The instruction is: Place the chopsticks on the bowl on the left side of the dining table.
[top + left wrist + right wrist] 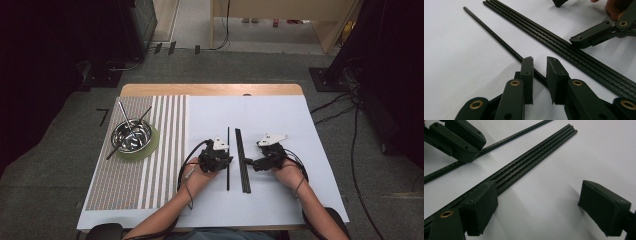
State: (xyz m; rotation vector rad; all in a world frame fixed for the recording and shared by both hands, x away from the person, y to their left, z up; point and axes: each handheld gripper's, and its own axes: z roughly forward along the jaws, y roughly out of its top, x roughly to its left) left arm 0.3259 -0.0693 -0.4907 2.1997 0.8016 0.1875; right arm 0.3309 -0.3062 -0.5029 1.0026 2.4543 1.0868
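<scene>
The left claw (539,62) sits narrow around one thin black rod (496,38) on the white desk (280,120) — not pinching it. At three o'clock, the right claw (537,202) is wide beside the bundle of black rods (534,157).

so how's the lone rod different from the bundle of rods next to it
The lone rod is a single thin stick, while the bundle is several rods lying side by side in a wider strip. The lone rod lies between the jaws of the left tongs, which are nearly closed around it; the bundle lies by one jaw of the wide-open right tongs. Both are black, long and flat on the white sheet.
</scene>
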